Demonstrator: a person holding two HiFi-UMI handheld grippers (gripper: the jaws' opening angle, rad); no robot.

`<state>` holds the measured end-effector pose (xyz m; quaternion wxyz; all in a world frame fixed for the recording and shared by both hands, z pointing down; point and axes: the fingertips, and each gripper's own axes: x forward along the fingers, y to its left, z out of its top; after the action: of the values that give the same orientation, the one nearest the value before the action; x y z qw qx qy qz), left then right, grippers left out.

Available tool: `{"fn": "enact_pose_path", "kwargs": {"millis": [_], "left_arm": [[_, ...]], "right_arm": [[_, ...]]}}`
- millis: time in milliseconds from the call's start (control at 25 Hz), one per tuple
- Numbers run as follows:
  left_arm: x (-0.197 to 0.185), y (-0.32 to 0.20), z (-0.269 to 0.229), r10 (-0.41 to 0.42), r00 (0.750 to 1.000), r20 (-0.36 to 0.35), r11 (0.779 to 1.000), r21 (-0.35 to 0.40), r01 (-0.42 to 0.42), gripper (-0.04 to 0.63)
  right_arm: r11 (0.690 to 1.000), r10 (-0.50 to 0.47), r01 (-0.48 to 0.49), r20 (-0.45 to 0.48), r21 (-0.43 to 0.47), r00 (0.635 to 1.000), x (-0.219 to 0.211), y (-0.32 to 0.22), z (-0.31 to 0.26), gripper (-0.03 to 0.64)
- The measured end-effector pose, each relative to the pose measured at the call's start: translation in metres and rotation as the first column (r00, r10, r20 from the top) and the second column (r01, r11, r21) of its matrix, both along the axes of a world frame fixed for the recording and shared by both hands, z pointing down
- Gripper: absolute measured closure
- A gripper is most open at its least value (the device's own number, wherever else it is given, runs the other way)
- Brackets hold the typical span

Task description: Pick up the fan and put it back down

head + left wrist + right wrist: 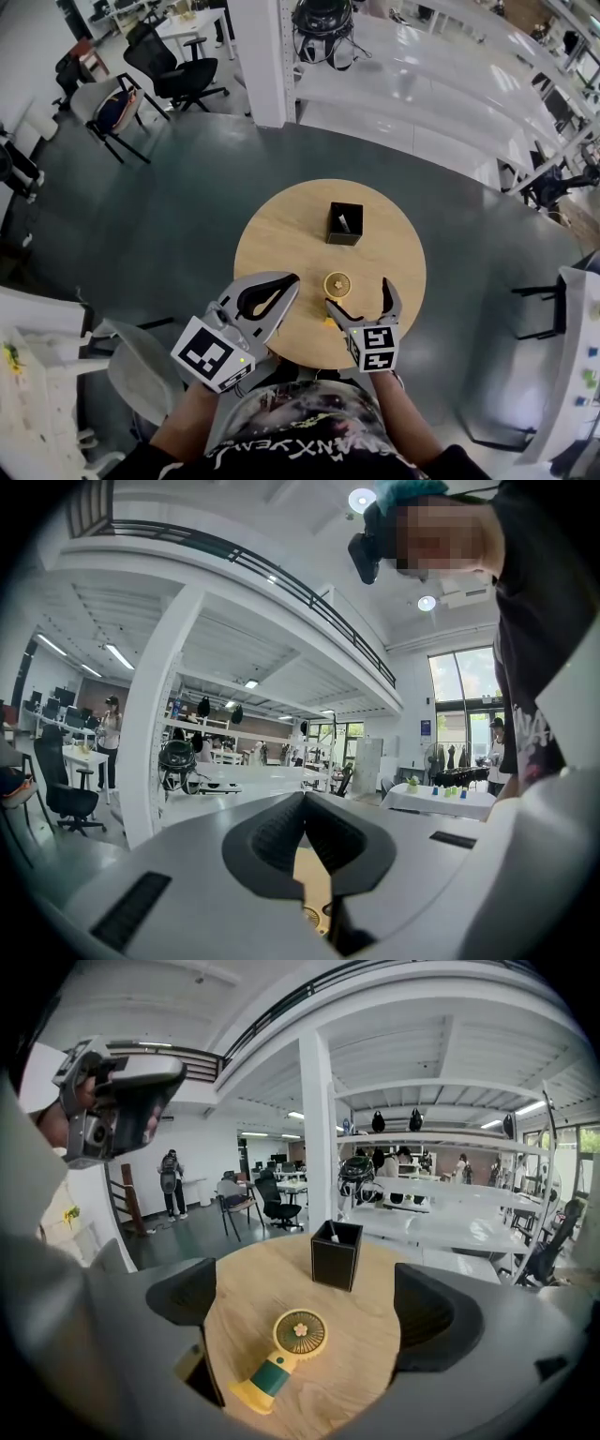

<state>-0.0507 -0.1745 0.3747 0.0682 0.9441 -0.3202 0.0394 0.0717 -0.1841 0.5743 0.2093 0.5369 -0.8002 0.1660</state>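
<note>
The left gripper has its two jaws together at the tips, with nothing held between them. In the narrow gap under the tips show a strip of wooden table and a small yellow part of the fan. Behind stand a white pillar and a black chair.

The table is finished in matt, light wood grain. The fan is moulded in smooth plastic — the box in matt black.

Logged round wooden counter at frame centre, carrying black open box upright on its upper half. Noted black office chair upper left, near white pillar.
</note>
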Motion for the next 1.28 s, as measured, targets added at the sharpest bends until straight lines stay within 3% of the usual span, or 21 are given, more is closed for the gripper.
{"fn": "enact_pose_path", "kwargs": {"millis": [360,680,840,1000,1120,1280], "left_arm": [[-0.003,-0.001,0.004,-0.005,1.000,0.005,1.000,-0.012,0.005,0.578],[-0.005,0.002,0.006,-0.006,1.000,0.016,1.000,-0.021,0.007,0.578],[-0.004,0.001,0.007,-0.004,1.000,0.017,1.000,-0.020,0.004,0.578],[-0.002,-0.002,0.008,-0.001,1.000,0.024,1.000,-0.024,0.001,0.578],[-0.001,-0.003,0.007,0.000,1.000,0.016,1.000,-0.027,0.000,0.578],[-0.006,-0.005,0.008,-0.004,1.000,0.018,1.000,-0.027,0.005,0.578]], "right_arm": [[0.977,0.048,-0.053,-0.029,-0.206,0.998,0.005,-0.001,0.102,0.032],[0.935,0.082,-0.099,-0.063,-0.341,0.995,0.013,0.008,0.157,0.032],[0.903,0.152,-0.148,-0.021,-0.403,0.988,0.020,0.012,0.176,0.032],[0.879,0.152,-0.157,-0.049,-0.450,0.987,0.016,0.016,0.187,0.032],[0.883,0.118,-0.159,-0.119,-0.442,0.986,0.018,0.019,0.193,0.032],[0.882,0.119,-0.166,-0.133,-0.441,0.984,0.016,0.019,0.196,0.032]]}}
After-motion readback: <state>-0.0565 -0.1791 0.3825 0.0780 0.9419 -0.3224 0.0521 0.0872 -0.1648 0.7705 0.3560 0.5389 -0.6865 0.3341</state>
